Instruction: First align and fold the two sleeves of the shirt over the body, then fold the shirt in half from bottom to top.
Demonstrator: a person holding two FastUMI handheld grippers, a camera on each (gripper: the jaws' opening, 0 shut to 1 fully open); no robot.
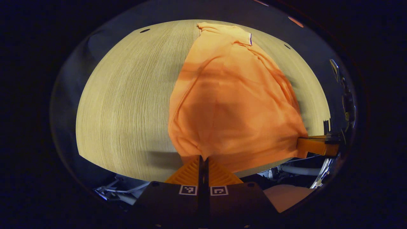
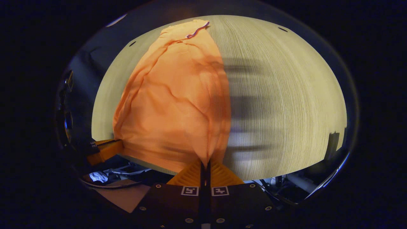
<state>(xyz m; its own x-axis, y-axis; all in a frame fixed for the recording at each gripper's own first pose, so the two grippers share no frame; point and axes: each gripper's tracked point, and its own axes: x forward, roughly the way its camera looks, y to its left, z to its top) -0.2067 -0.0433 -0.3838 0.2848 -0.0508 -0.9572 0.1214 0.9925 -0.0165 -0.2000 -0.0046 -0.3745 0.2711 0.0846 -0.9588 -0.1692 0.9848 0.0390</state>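
My left tongs (image 1: 203,158) pinch one bottom corner of the shirt (image 1: 232,101), fingers pressed together on the cloth; my right tongs (image 2: 205,162) grip the other bottom corner the same way. The pale wood worktop (image 1: 127,101) carries the orange shirt, which stretches away from me, wrinkled, its hem raised at the near edge and its collar (image 1: 233,31) far off.

The shirt (image 1: 235,105) lay on the table (image 1: 127,105), collar far, hem near; the left gripper (image 1: 203,159) gripped the hem's left corner; the right gripper (image 2: 205,163) gripped its right corner.
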